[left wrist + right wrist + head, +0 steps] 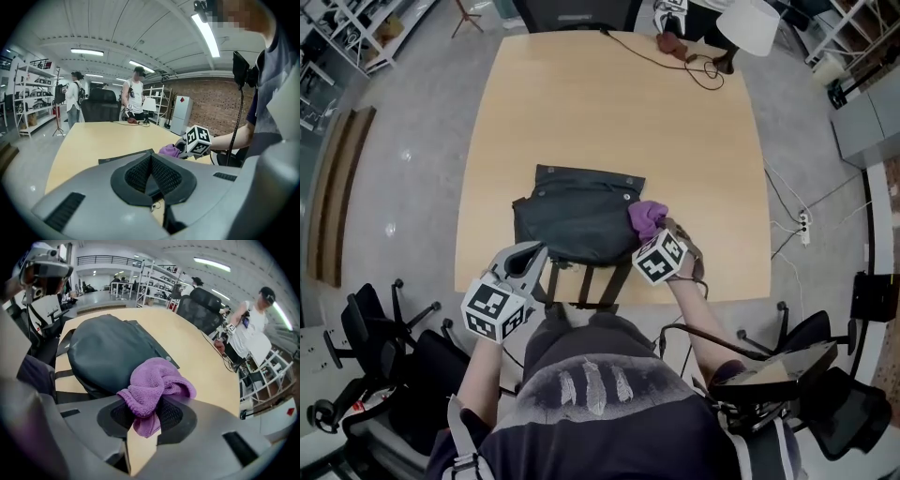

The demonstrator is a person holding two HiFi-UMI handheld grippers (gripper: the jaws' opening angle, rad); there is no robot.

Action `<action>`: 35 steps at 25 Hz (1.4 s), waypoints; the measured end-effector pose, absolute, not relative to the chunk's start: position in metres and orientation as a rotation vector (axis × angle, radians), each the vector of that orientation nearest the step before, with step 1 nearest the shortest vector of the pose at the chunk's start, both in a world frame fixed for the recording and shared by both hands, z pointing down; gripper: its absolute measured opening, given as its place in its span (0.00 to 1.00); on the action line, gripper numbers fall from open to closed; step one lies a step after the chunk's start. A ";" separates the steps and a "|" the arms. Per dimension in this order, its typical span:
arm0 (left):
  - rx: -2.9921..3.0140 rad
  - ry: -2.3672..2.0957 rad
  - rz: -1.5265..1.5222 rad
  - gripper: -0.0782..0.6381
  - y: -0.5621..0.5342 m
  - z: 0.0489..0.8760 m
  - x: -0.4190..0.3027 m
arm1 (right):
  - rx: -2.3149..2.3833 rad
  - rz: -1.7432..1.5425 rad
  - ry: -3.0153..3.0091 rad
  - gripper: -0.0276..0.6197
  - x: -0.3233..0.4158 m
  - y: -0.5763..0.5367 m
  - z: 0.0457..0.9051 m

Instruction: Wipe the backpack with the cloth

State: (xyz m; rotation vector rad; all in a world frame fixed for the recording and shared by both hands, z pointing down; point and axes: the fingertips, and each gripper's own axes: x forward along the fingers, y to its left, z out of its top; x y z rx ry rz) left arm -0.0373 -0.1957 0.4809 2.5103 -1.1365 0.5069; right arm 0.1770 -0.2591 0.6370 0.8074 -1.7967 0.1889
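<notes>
A dark grey backpack (pixel 577 220) lies flat on the wooden table (pixel 609 122), its straps (pixel 584 281) trailing over the near edge. My right gripper (pixel 654 234) sits at the bag's right side, shut on a bunched purple cloth (pixel 645 217). In the right gripper view the cloth (pixel 154 383) bulges out between the pads, just beside the backpack (pixel 108 350). My left gripper (pixel 532 253) hovers at the bag's near left corner. Its pads (pixel 140 171) meet with nothing between them. Past them I see the bag's edge (pixel 124 158), the cloth (pixel 169 150) and the right gripper's marker cube (pixel 199 139).
At the table's far end lie a black cable and a small dark red object (pixel 673 44), near a white lampshade (pixel 750 23). Office chairs (pixel 384 356) stand at my left and right (pixel 834 394). Two people (pixel 133 96) stand beyond the table by a black chair (pixel 101 105).
</notes>
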 end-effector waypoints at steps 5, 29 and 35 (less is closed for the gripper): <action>2.527 -1.050 0.480 0.12 -0.200 0.490 -0.040 | 0.736 0.185 -1.780 0.20 0.149 -0.239 0.633; 2.597 -1.068 0.345 0.12 -0.220 0.470 -0.179 | 0.416 0.005 -1.793 0.20 -0.063 -0.193 0.612; 2.531 -1.125 0.346 0.12 -0.213 0.485 -0.207 | 0.272 0.073 -1.926 0.20 -0.115 -0.180 0.616</action>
